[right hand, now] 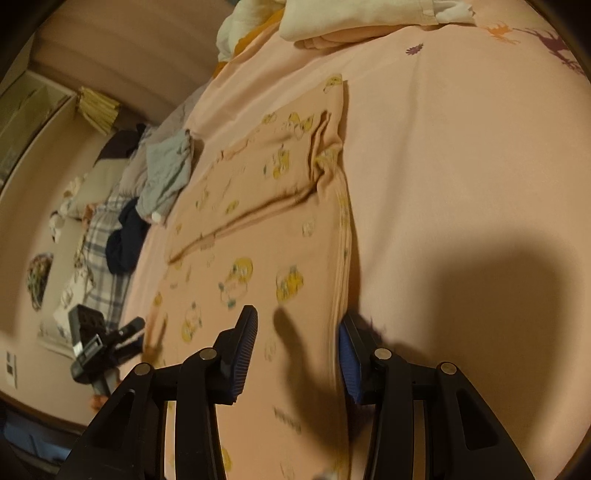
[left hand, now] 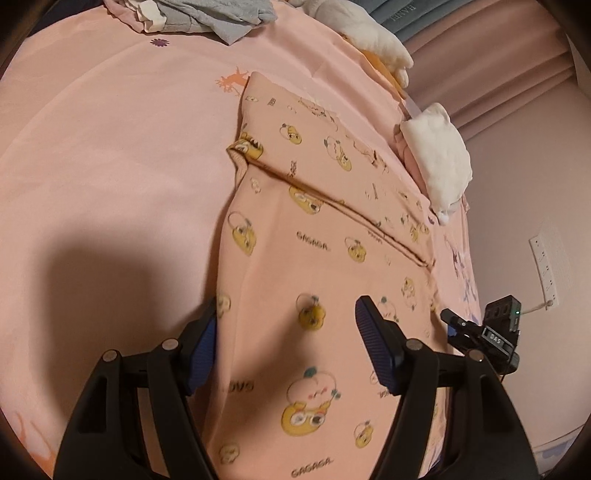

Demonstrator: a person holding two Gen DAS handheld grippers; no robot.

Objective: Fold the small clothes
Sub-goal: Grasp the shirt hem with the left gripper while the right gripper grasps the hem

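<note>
A peach-pink garment (left hand: 314, 236) is printed with yellow cartoon faces and grey lettering. The bed sheet (left hand: 110, 147) is coloured pale pink, dotted with purple and orange motifs. Blue ribbed pads (left hand: 373, 339) are set in black frames.

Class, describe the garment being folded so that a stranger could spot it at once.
On the pink bedsheet, between the two clothes heaps, lies the peach garment, flat with one part folded across it. Unlike the plain grey clothes and white cloth nearby, it carries yellow cartoon faces.
</note>
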